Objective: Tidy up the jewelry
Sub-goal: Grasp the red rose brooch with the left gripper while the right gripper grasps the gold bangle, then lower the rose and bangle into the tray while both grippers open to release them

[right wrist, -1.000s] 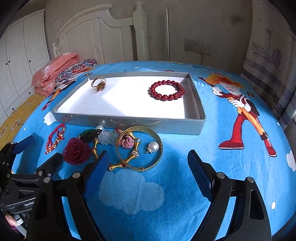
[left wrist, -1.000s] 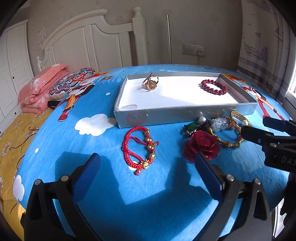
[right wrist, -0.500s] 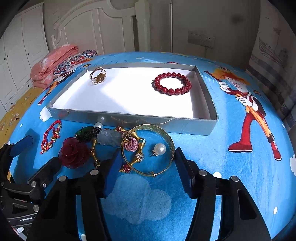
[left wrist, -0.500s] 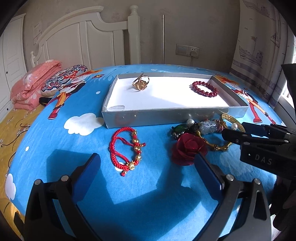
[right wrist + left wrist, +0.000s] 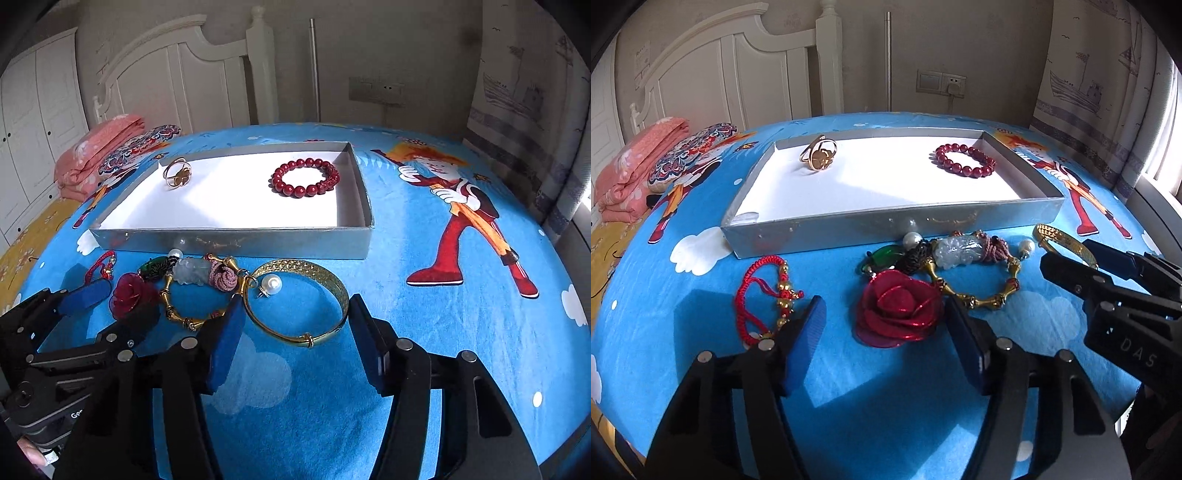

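- Left wrist view: left gripper [image 5: 886, 325] low over the blue cartoon bedsheet [image 5: 701, 354], jaws spread and holding nothing; the red fabric rose brooch [image 5: 899, 314] lies between the two pads.
- Shallow silver tray with white floor [image 5: 886, 230] sits mid-bed toward the headboard. Inside it: a gold clover ring [image 5: 819, 157] near the far left corner and a dark red bead bracelet [image 5: 964, 161] near the far right corner. Judged as two pieces sorted so far.
- Left to do, all on the sheet just in front of the tray's near wall: red cord bracelet with gold beads [image 5: 764, 291], the rose, a green glass piece [image 5: 882, 256], a pale jade carving on pink cord [image 5: 960, 251], a gold bamboo-link bangle [image 5: 982, 295], pearl earrings [image 5: 1027, 246]. Task looks well under half done.
- Only this view shows the cord bracelet in full; the wide gold band is mostly hidden behind the other tool.
- Right wrist view: right gripper [image 5: 295, 332] also spread and empty, pads flanking the near arc of the wide gold patterned bangle [image 5: 332, 284]; contact can't be told.
- Only this view shows the whole wide bangle with a pearl earring [image 5: 273, 284] inside its ring. The cord bracelet is half cut off by the left gripper [image 5: 96, 310].
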A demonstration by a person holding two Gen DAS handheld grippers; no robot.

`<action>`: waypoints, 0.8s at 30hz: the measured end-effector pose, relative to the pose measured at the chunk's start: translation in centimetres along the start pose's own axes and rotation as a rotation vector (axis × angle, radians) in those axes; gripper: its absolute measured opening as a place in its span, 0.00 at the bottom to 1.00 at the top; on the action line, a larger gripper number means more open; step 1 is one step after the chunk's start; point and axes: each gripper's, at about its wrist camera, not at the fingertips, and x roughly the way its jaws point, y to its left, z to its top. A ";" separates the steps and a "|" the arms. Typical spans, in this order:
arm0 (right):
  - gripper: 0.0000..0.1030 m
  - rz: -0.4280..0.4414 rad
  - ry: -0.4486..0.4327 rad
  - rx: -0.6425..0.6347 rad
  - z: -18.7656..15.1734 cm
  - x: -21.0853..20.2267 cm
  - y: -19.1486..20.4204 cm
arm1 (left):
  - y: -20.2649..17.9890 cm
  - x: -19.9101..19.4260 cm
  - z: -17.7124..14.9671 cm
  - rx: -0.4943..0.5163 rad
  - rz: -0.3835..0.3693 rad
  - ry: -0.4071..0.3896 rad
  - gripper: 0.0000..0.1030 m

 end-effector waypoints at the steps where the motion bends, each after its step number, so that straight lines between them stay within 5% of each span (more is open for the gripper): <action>1: 0.53 0.002 -0.001 0.002 -0.1 -0.1 -0.1 | -0.1 0.0 0.0 0.001 -0.001 0.000 0.56; 3: 0.53 0.009 -0.003 0.009 -0.2 -0.2 -0.3 | -0.2 0.1 0.0 0.011 0.005 -0.006 0.45; 24: 0.53 0.028 -0.089 -0.046 -0.9 -2.0 2.3 | 2.5 -2.1 -1.1 -0.093 0.055 -0.097 0.45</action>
